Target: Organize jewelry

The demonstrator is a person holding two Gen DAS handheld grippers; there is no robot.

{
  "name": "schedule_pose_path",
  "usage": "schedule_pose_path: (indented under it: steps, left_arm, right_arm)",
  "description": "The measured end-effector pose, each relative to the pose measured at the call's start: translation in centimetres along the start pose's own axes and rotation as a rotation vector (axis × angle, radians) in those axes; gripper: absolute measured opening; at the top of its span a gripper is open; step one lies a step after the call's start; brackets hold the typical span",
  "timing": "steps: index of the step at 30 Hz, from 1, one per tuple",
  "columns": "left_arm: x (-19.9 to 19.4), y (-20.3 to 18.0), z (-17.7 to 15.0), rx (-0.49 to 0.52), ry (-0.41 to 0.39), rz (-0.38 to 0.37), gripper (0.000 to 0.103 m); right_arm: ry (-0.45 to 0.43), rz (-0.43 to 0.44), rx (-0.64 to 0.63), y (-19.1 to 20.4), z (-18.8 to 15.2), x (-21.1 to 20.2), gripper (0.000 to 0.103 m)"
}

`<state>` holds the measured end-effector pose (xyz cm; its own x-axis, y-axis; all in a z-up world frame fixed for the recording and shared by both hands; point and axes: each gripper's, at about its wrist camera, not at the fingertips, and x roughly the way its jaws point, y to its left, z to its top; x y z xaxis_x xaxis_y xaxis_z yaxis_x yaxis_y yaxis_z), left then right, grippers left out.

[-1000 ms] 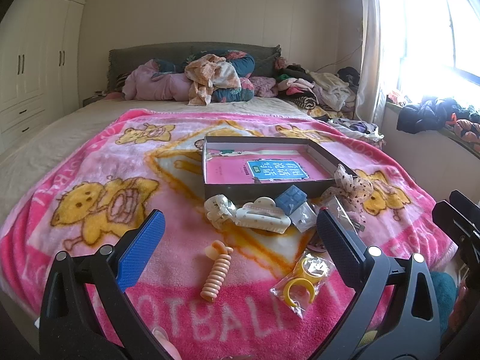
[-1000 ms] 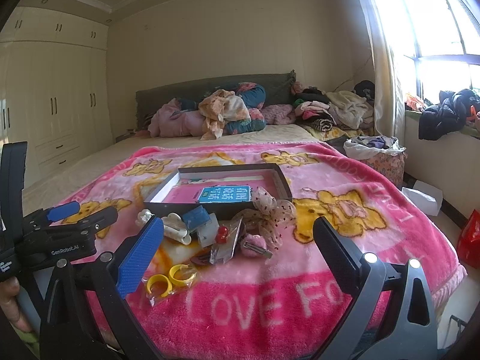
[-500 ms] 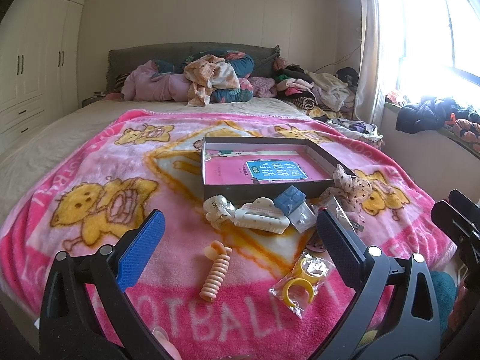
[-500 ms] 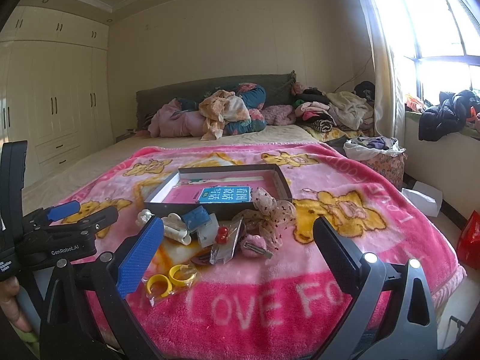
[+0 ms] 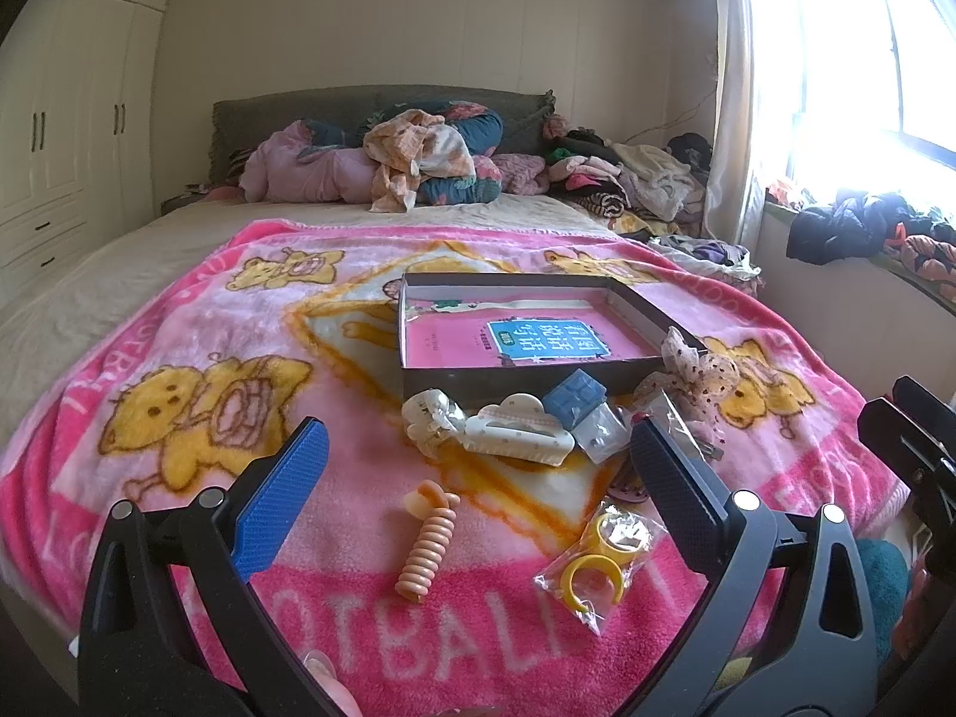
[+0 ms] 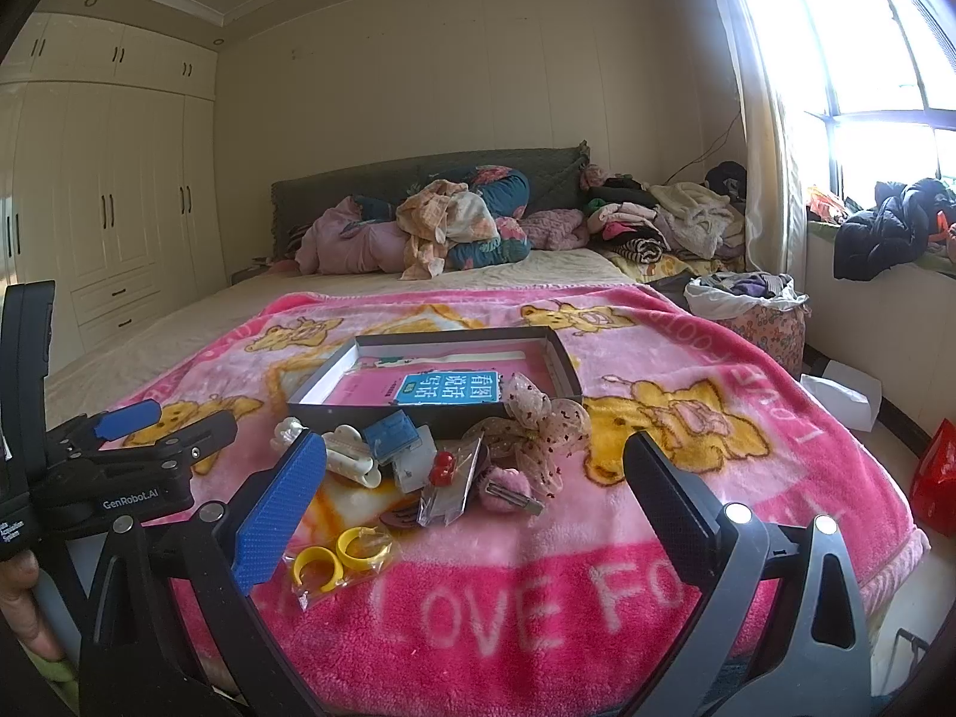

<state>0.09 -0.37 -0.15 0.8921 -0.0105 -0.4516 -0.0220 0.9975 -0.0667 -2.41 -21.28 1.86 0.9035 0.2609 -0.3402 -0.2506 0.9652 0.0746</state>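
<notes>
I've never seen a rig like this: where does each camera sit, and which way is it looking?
Left wrist: on the left tool, facing up the bed at the box; its open fingers show, the right tool at the edge.
Right wrist: on the right tool, same heading, further right; open fingers, the left tool and a hand show.
Shared: box, yellow rings, blanket.

Fuzzy fleece blanket (image 5: 251, 322); matt cardboard box (image 5: 514, 381); glossy plastic claw clip (image 5: 518, 437); sheer dotted fabric bow (image 6: 538, 424).

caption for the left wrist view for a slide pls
Open left tongs hover over hair clips, an orange coil tie and bagged yellow rings before a shallow box on a pink blanket.
</notes>
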Motion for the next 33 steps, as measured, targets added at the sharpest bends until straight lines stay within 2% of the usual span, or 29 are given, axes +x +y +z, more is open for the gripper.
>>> schedule_pose_path:
  steps: [21,33]
  left_arm:
    - [0.7,-0.9,-0.3,-0.006,0.022,0.009,0.092]
    - [2.9,2.1,-0.5,-0.045,0.085,0.019,0.092]
  right_arm:
    - [0.033,0.022,-0.016,0.6,-0.4,1.5,0.097]
    - [0.096,0.08,-0.037,1.7,-0.5,3.9,0.097]
